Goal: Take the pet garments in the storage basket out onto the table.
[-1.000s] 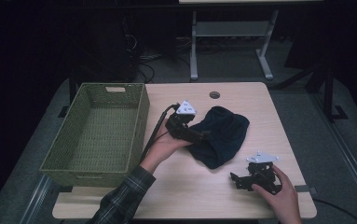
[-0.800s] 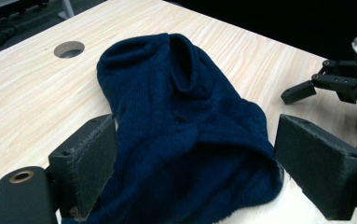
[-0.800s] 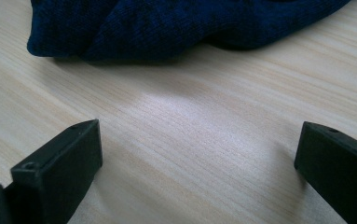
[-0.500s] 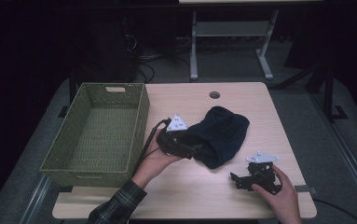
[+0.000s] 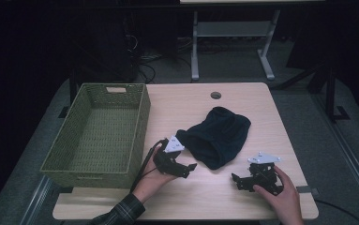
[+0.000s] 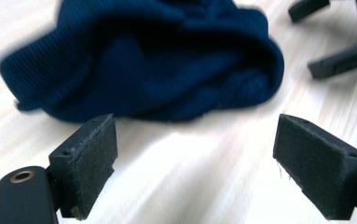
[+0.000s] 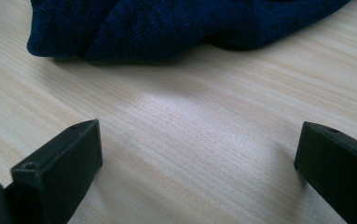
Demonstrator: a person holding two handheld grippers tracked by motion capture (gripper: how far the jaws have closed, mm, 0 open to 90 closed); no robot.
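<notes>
The hat [image 5: 219, 136] is a dark blue knit piece, soft and ribbed, lying crumpled in a rounded heap near the middle of the surface [image 5: 243, 101]. In the left gripper view the hat [image 6: 148, 60] shows a thick rolled edge and fine ribbing, with folds sagging into its middle; it rests flat on the pale wood and nothing grips it. In the right gripper view the hat [image 7: 176, 23] lies across the top, its lower hem touching the wood grain.

The left claw [image 5: 186, 169] sits just beside the hat's near-left edge, held in a hand [image 5: 151, 180] with a plaid sleeve. Its 2 jaws stand spread wide, their flat rectangular pads faced with rough dark felt, and bare wood lies between them. A grey 3-cornered plate rides on top.

The right claw [image 5: 239, 180] rests low on the surface near the front right, held in the other hand [image 5: 280, 194], near the hat but apart from it. Its 2 black block-shaped jaws are also spread wide with nothing between them.

The surface is light wood with straight grain, rounded corners and a round cable hole [image 5: 215, 95] at the back. A green woven basket [image 5: 137, 126], rectangular with slanted walls, stands at the left.
</notes>
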